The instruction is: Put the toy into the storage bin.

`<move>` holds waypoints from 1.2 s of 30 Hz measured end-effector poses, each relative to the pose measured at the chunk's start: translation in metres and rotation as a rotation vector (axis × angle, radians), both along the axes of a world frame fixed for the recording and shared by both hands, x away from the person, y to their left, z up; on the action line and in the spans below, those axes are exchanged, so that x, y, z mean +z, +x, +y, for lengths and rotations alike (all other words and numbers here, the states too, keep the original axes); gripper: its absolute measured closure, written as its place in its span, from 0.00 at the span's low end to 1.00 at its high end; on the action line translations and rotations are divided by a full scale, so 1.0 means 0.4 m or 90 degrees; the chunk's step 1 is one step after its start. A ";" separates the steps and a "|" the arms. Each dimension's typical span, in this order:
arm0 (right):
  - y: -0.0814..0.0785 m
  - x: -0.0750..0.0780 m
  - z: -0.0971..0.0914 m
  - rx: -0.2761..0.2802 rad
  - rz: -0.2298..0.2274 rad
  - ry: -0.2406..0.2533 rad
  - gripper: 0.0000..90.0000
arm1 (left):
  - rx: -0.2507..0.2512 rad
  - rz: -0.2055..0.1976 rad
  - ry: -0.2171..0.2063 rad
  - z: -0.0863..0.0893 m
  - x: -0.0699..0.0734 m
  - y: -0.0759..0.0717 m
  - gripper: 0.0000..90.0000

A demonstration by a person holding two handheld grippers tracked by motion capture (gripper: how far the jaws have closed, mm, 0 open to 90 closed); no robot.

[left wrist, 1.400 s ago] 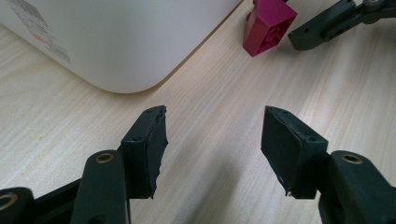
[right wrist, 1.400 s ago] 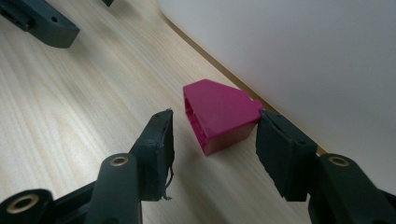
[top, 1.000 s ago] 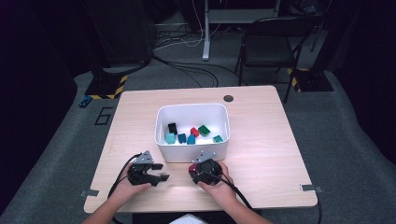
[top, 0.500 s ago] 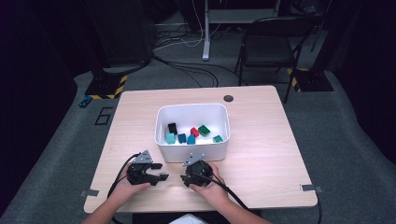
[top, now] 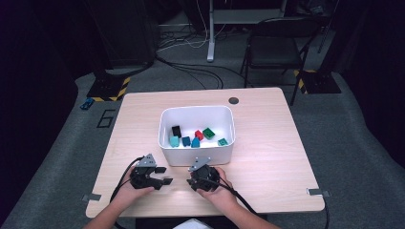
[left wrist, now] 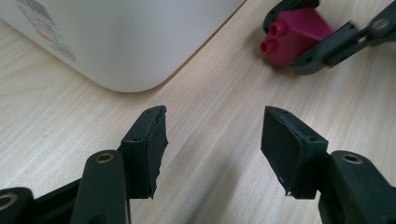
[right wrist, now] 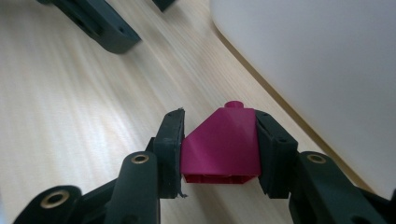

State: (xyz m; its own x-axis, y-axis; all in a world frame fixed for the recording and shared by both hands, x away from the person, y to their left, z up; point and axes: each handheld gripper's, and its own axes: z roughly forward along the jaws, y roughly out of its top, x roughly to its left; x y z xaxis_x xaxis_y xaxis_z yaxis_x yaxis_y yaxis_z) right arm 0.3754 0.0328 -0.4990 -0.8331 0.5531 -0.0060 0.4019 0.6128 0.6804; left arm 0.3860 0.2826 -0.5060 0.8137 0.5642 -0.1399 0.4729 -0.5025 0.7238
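Item: magenta sloped brick (right wrist: pixel 223 142), on the table (top: pixel 267 157) just near of the white bin (top: pixel 197 155). Right gripper (right wrist: pixel 219 149): fingers (right wrist: pixel 170 140) have just been closing and now clamp its two side faces, likely for lifting into the bin. Studs point left toward the left gripper (left wrist: pixel 212 140); long axis lies level, left-right. Left gripper: fingers apart, empty, low over the table, seemingly waiting.

Left gripper (left wrist: pixel 212 135): black two-jaw body, flat square rubber pads with frayed edges, brass-ringed pivot holes, grey three-cornered top plate, black trailing cable. Right gripper (right wrist: pixel 219 142): same build. Forearms bare, no sleeves visible.
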 end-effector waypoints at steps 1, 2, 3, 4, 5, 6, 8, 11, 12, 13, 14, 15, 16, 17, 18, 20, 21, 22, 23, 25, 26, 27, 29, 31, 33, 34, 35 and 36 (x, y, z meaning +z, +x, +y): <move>0.000 0.000 0.000 0.000 0.000 0.000 0.64 | 0.000 0.000 0.000 0.000 0.000 0.000 0.45; -0.002 0.026 -0.005 0.015 0.001 0.001 0.64 | -0.001 0.000 0.001 0.000 0.000 0.000 0.45; -0.003 0.036 -0.007 0.016 0.002 0.003 0.64 | -0.001 0.000 0.000 0.000 0.000 0.000 0.45; -0.004 0.046 -0.008 0.018 0.004 0.006 0.64 | -0.001 0.000 0.001 0.000 0.000 0.000 0.45; -0.005 0.063 -0.011 0.021 0.003 0.010 0.64 | 0.000 0.000 0.000 0.000 0.000 0.000 0.45; -0.003 0.073 -0.015 0.027 0.002 0.010 0.64 | 0.000 0.001 -0.001 0.000 0.000 -0.001 0.45; -0.003 0.096 -0.020 0.027 0.012 0.019 0.64 | -0.002 0.001 -0.001 0.000 0.000 -0.001 0.45; -0.002 0.130 -0.029 0.034 0.019 0.025 0.64 | -0.006 -0.006 0.006 0.002 0.002 0.001 0.45; -0.004 0.137 -0.030 0.032 0.024 0.026 0.64 | -0.002 0.004 0.000 0.000 0.001 -0.001 0.45; -0.002 0.148 -0.033 0.037 0.021 0.031 0.64 | -0.002 0.003 0.000 0.000 0.001 0.000 0.45; -0.002 0.156 -0.036 0.040 0.022 0.033 0.64 | -0.005 -0.001 0.005 0.001 0.001 0.001 0.45; -0.003 0.166 -0.037 0.038 0.027 0.041 0.64 | -0.006 -0.003 0.006 0.001 0.001 0.002 0.45; -0.002 0.178 -0.041 0.043 0.029 0.047 0.64 | -0.003 0.003 0.003 0.000 0.001 0.000 0.45; -0.002 0.187 -0.044 0.044 0.029 0.051 0.64 | -0.002 0.005 0.003 -0.001 0.001 0.000 0.45; -0.001 0.194 -0.046 0.050 0.026 0.051 0.64 | -0.003 0.004 0.003 -0.001 0.001 0.000 0.45; 0.000 0.213 -0.051 0.054 0.030 0.058 0.64 | -0.003 0.004 0.003 -0.001 0.001 0.000 0.45; 0.001 0.220 -0.054 0.056 0.030 0.061 0.64 | -0.003 0.005 0.003 -0.001 0.001 0.000 0.45; 0.001 0.226 -0.056 0.055 0.034 0.061 0.64 | -0.003 0.004 0.003 -0.001 0.001 0.000 0.45; 0.004 0.232 -0.058 0.056 0.036 0.065 0.64 | -0.004 0.002 0.004 0.000 0.001 0.000 0.45; 0.009 0.246 -0.064 0.057 0.037 0.070 0.64 | -0.003 0.002 0.003 0.000 0.001 0.000 0.45; 0.010 0.252 -0.065 0.054 0.036 0.071 0.64 | -0.002 0.004 0.002 -0.001 0.001 0.000 0.45; 0.011 0.262 -0.067 0.052 0.033 0.069 0.64 | -0.002 0.004 0.002 -0.001 0.001 0.000 0.45; 0.015 0.273 -0.071 0.057 0.025 0.070 0.64 | -0.004 0.003 0.004 -0.001 0.001 0.000 0.45; 0.019 0.287 -0.074 0.056 0.024 0.074 0.64 | -0.010 -0.002 0.011 0.001 0.002 0.003 0.45; 0.021 0.303 -0.076 0.051 0.026 0.078 0.64 | -0.008 -0.003 0.009 0.000 0.001 0.002 0.45; 0.023 0.308 -0.077 0.051 0.026 0.077 0.64 | -0.007 -0.004 0.008 0.000 0.001 0.003 0.45; 0.026 0.316 -0.078 0.048 0.021 0.077 0.64 | -0.003 0.004 0.003 -0.001 0.001 0.001 0.45; 0.029 0.321 -0.080 0.048 0.016 0.076 0.64 | -0.002 0.004 0.002 -0.001 0.000 0.000 0.45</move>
